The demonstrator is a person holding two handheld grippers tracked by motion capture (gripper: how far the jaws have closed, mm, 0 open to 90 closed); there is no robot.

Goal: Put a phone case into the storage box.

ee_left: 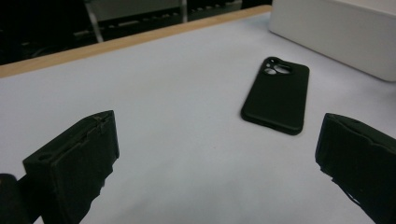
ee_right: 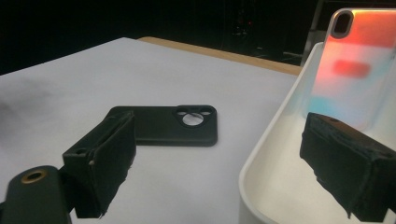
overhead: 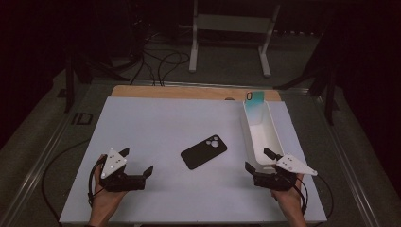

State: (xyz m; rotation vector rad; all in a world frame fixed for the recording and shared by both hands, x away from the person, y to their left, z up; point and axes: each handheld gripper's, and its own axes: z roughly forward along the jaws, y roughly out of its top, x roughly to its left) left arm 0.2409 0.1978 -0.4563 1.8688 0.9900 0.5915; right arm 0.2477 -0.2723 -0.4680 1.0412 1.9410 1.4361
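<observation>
Your right gripper point(ee_right: 217, 161) has one jaw sitting in front of the black phone case point(ee_right: 180, 125), so its near end is hidden. The white bin point(ee_right: 261, 172) runs off the bottom and right edges there. That shiny case point(ee_right: 357, 65) leaning inside it – too blurred to read any pattern.

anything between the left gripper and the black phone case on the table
Nothing visible. The left gripper is open and faces the black phone case across bare white table. The white bin stands off to the far side of the case, not between them.
</observation>
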